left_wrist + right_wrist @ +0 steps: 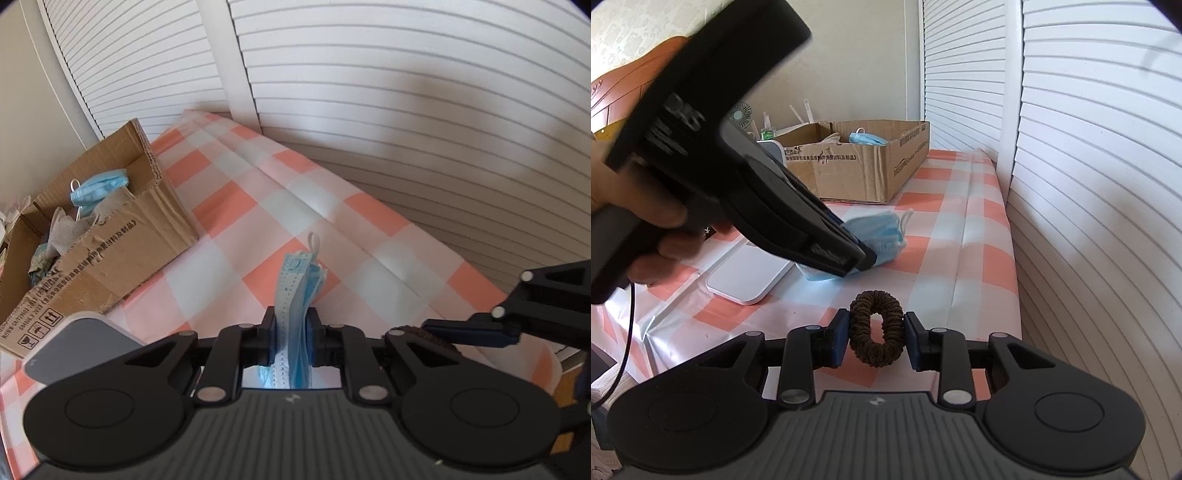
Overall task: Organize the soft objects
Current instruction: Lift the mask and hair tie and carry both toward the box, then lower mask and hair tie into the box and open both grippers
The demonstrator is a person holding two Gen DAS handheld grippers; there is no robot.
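Blue pleated face mask [295, 302], folded, is clamped between the closed jaws of the left gripper [291, 332], low over the middle of the pink-and-white checked tablecloth [258, 192]. Right gripper [875, 338] is closed on 1 brown fabric scrunchie [876, 328] near the cloth's front edge. Brown cardboard box [122, 236], already holding 1 mask, stands at the far left corner. Recommended: lift clear, carry over the box rim, release inside; keep ear loops from snagging.

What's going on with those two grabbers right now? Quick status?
Left gripper shut on blue face mask. Right gripper shut on brown scrunchie. Cardboard box ahead, path clear.
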